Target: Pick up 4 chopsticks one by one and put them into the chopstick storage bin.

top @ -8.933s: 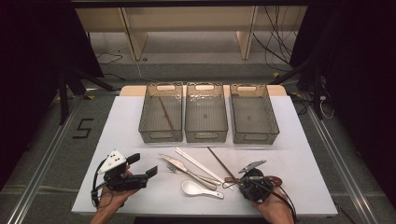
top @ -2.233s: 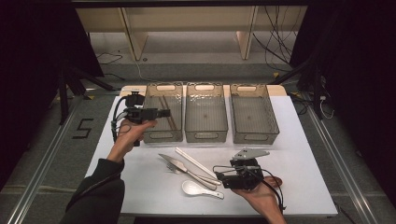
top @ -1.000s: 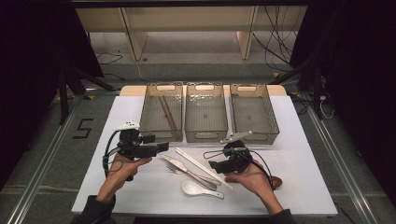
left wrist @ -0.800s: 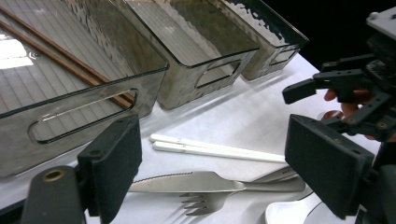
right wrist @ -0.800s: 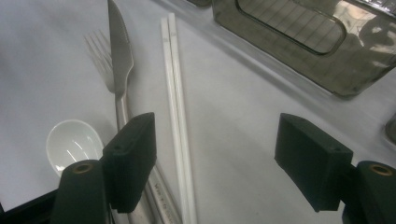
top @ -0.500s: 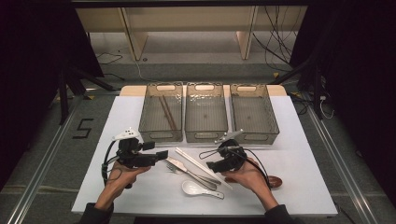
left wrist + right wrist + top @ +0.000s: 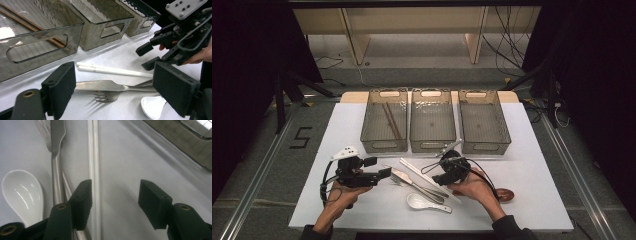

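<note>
My left gripper (image 7: 384, 173) hovers open just left of a knife (image 7: 105, 85) and fork (image 7: 110, 96), which lie between its pads (image 7: 61, 92) in the left gripper view. My right gripper (image 7: 116, 202) hangs low over a pair of white chopsticks (image 7: 93, 157). Its jaws have just been closing and stand apart, gripping nothing. The chopsticks run along the inner edge of its left pad (image 7: 82, 202). A white spoon (image 7: 424, 202) lies nearer the front edge. In the high view the right gripper (image 7: 438, 176) is above the chopsticks (image 7: 427, 177).
Three smoky plastic bins stand in a row at the back of the white table (image 7: 542, 165). The left bin (image 7: 384, 145) holds brown chopsticks (image 7: 391, 120); the middle bin (image 7: 432, 145) and right bin (image 7: 484, 145) look bare. A brown spoon (image 7: 504, 194) lies by the right wrist.
The brown chopsticks went from the table into the left bin. The left gripper has come back from that bin towards the cutlery, and both grippers have sunk lower. The right jaws have narrowed.
</note>
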`<action>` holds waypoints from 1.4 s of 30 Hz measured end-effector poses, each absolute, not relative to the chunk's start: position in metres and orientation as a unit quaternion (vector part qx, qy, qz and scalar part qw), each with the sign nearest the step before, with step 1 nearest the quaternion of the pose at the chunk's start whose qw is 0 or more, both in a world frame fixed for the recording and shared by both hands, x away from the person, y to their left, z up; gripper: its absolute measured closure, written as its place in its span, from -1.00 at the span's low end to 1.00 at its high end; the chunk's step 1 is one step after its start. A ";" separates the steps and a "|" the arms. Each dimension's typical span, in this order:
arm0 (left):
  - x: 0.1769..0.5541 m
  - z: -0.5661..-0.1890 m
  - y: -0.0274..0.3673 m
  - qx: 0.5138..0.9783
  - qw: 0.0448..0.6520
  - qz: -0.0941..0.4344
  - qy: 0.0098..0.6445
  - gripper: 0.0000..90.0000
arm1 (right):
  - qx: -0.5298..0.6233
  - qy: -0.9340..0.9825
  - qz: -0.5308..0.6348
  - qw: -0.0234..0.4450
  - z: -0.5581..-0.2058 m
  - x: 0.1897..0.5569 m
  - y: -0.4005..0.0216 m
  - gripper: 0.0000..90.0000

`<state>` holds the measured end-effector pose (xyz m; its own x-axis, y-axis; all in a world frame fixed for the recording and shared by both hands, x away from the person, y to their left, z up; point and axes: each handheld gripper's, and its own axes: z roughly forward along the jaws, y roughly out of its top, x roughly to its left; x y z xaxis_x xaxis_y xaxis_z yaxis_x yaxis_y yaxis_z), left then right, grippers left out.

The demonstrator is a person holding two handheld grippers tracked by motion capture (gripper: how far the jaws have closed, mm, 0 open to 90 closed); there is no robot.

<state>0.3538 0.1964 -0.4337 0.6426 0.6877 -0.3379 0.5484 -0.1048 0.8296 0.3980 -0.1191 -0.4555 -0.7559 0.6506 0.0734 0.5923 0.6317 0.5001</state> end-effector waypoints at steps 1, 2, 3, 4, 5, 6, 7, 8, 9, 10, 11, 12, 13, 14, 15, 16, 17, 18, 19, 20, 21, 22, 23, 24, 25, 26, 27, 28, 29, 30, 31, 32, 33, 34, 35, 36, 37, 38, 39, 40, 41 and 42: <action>0.353 -0.433 0.196 0.740 0.524 0.068 0.416 -0.59 | 0.340 0.904 0.253 0.057 -0.456 0.399 -0.119 0.06; 0.352 -0.433 0.196 0.740 0.525 0.069 0.415 -0.59 | 0.340 0.905 0.250 0.058 -0.457 0.399 -0.118 0.09; 0.352 -0.433 0.196 0.738 0.527 0.070 0.415 -0.59 | 0.339 0.905 0.249 0.057 -0.458 0.399 -0.118 0.10; 0.351 -0.433 0.196 0.740 0.526 0.071 0.412 -0.59 | 0.336 0.907 0.248 0.055 -0.458 0.399 -0.117 0.11; 0.350 -0.433 0.196 0.740 0.527 0.072 0.412 -0.59 | 0.338 0.907 0.247 0.055 -0.459 0.399 -0.117 0.13; 0.349 -0.433 0.196 0.739 0.529 0.071 0.411 -0.59 | 0.337 0.907 0.246 0.055 -0.459 0.400 -0.117 0.15; 0.349 -0.433 0.196 0.740 0.528 0.071 0.410 -0.59 | 0.335 0.908 0.245 0.053 -0.459 0.400 -0.117 0.17; 0.349 -0.434 0.196 0.741 0.527 0.073 0.408 -0.59 | 0.334 0.909 0.244 0.051 -0.460 0.401 -0.117 0.18; 0.348 -0.434 0.195 0.740 0.528 0.072 0.410 -0.59 | 0.334 0.909 0.242 0.051 -0.460 0.401 -0.117 0.20; 0.348 -0.435 0.195 0.742 0.527 0.071 0.409 -0.59 | 0.331 0.911 0.243 0.049 -0.461 0.401 -0.116 0.21; 0.347 -0.435 0.195 0.742 0.527 0.070 0.408 -0.59 | 0.330 0.911 0.242 0.047 -0.461 0.401 -0.116 0.23; 0.347 -0.436 0.195 0.742 0.526 0.070 0.410 -0.59 | 0.329 0.912 0.240 0.047 -0.461 0.401 -0.116 0.25; 0.347 -0.436 0.195 0.742 0.526 0.070 0.410 -0.59 | 0.329 0.913 0.238 0.046 -0.462 0.401 -0.115 0.26; 0.347 -0.437 0.195 0.743 0.525 0.068 0.410 -0.59 | 0.328 0.913 0.237 0.044 -0.462 0.401 -0.115 0.27; 0.347 -0.437 0.195 0.744 0.523 0.068 0.409 -0.59 | 0.327 0.914 0.235 0.043 -0.463 0.401 -0.114 0.28; 0.347 -0.437 0.195 0.744 0.523 0.068 0.410 -0.59 | 0.326 0.916 0.232 0.041 -0.463 0.401 -0.114 0.29; 0.347 -0.437 0.195 0.744 0.523 0.067 0.410 -0.59 | 0.324 0.916 0.231 0.041 -0.464 0.401 -0.113 0.30; 0.347 -0.438 0.195 0.744 0.523 0.068 0.410 -0.59 | 0.325 0.916 0.231 0.043 -0.464 0.401 -0.112 0.32; 0.347 -0.438 0.195 0.744 0.522 0.067 0.411 -0.59 | 0.322 0.918 0.227 0.044 -0.465 0.400 -0.111 0.34; 0.347 -0.438 0.195 0.744 0.522 0.067 0.412 -0.59 | 0.320 0.919 0.227 0.045 -0.465 0.400 -0.110 0.36; 0.347 -0.438 0.195 0.744 0.522 0.067 0.411 -0.59 | 0.319 0.920 0.225 0.046 -0.465 0.400 -0.110 0.37; 0.347 -0.438 0.195 0.744 0.522 0.067 0.412 -0.59 | 0.319 0.920 0.223 0.045 -0.464 0.400 -0.109 0.40; 0.347 -0.438 0.196 0.744 0.522 0.067 0.412 -0.59 | 0.321 0.920 0.220 0.046 -0.464 0.400 -0.108 0.42; 0.347 -0.438 0.196 0.744 0.522 0.067 0.412 -0.59 | 0.319 0.922 0.213 0.050 -0.464 0.399 -0.108 0.43; 0.347 -0.438 0.196 0.744 0.522 0.067 0.412 -0.59 | 0.318 0.924 0.204 0.056 -0.465 0.399 -0.106 0.46; 0.347 -0.438 0.196 0.743 0.522 0.067 0.413 -0.59 | 0.320 0.925 0.198 0.058 -0.465 0.399 -0.105 0.47; 0.347 -0.438 0.196 0.744 0.522 0.067 0.413 -0.59 | 0.321 0.925 0.197 0.060 -0.465 0.399 -0.104 0.47; 0.347 -0.438 0.196 0.744 0.522 0.067 0.412 -0.59 | 0.323 0.924 0.195 0.060 -0.465 0.399 -0.104 0.49; 0.347 -0.438 0.196 0.744 0.522 0.067 0.413 -0.59 | 0.324 0.924 0.194 0.060 -0.465 0.399 -0.104 0.51; 0.347 -0.438 0.196 0.744 0.522 0.067 0.413 -0.59 | 0.329 0.923 0.190 0.061 -0.464 0.399 -0.103 0.55; 0.347 -0.438 0.196 0.744 0.521 0.067 0.412 -0.59 | 0.331 0.923 0.187 0.063 -0.464 0.399 -0.102 0.58; 0.347 -0.438 0.195 0.744 0.522 0.066 0.413 -0.59 | 0.331 0.923 0.182 0.064 -0.464 0.398 -0.101 0.62; 0.347 -0.438 0.195 0.743 0.522 0.066 0.413 -0.59 | 0.334 0.923 0.179 0.064 -0.464 0.398 -0.100 0.66; 0.347 -0.438 0.195 0.743 0.523 0.065 0.413 -0.59 | 0.335 0.924 0.175 0.062 -0.463 0.398 -0.099 0.69; 0.347 -0.438 0.194 0.744 0.523 0.065 0.412 -0.59 | 0.338 0.923 0.173 0.061 -0.463 0.398 -0.099 0.71; 0.346 -0.438 0.194 0.744 0.522 0.065 0.412 -0.59 | 0.340 0.923 0.172 0.059 -0.463 0.398 -0.098 0.75; 0.346 -0.438 0.194 0.744 0.522 0.065 0.412 -0.59 | 0.342 0.922 0.170 0.059 -0.463 0.397 -0.098 0.78; 0.346 -0.438 0.194 0.744 0.522 0.064 0.412 -0.59 | 0.344 0.922 0.167 0.056 -0.462 0.397 -0.097 0.81; 0.346 -0.438 0.193 0.744 0.522 0.064 0.412 -0.59 | 0.346 0.922 0.165 0.054 -0.462 0.397 -0.096 0.83; 0.346 -0.438 0.193 0.746 0.521 0.065 0.410 -0.59 | 0.348 0.922 0.163 0.052 -0.462 0.397 -0.096 0.84; 0.346 -0.438 0.193 0.747 0.520 0.064 0.409 -0.59 | 0.350 0.921 0.162 0.051 -0.462 0.398 -0.096 0.85; 0.346 -0.438 0.193 0.747 0.520 0.064 0.409 -0.59 | 0.351 0.921 0.161 0.049 -0.462 0.398 -0.095 0.86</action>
<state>0.3463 0.1927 -0.4385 0.6572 0.6777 -0.3299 0.5446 -0.1244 0.8294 0.3980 -0.0954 -0.4620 -0.7483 0.6629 0.0226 0.6311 0.7011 0.3321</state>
